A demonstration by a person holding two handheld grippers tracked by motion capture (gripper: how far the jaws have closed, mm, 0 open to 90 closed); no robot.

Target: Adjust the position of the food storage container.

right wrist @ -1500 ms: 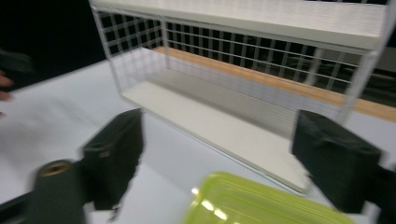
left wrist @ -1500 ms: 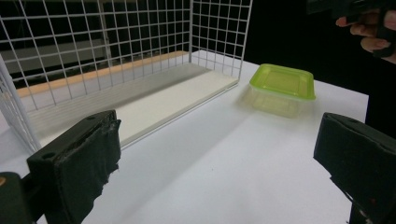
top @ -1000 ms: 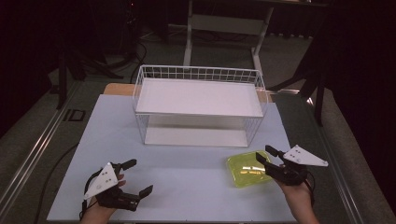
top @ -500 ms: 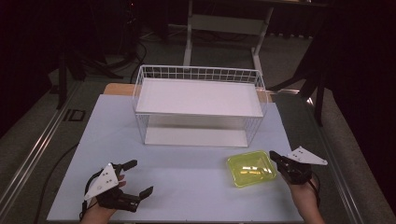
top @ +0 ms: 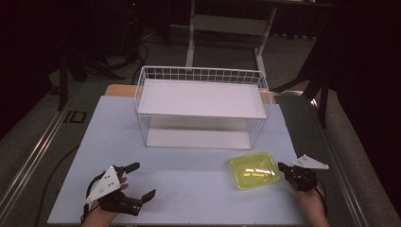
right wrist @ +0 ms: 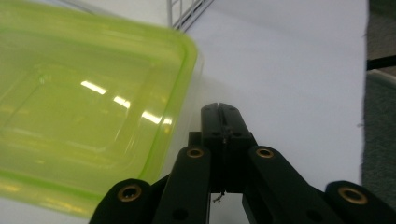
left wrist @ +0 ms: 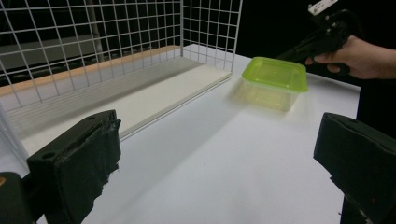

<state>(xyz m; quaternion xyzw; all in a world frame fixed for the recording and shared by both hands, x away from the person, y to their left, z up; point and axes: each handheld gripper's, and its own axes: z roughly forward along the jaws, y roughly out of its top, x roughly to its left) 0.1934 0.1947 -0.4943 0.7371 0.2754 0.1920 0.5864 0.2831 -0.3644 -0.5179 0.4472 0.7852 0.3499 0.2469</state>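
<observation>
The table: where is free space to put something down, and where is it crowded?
The white table is bare between the left gripper and the green container, also left of the wire rack. It is tight at the container's right edge, where the shut right gripper sits.

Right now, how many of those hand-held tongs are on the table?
2: the left tongs gape open at the near left; the right tongs are shut beside the green container.
</observation>
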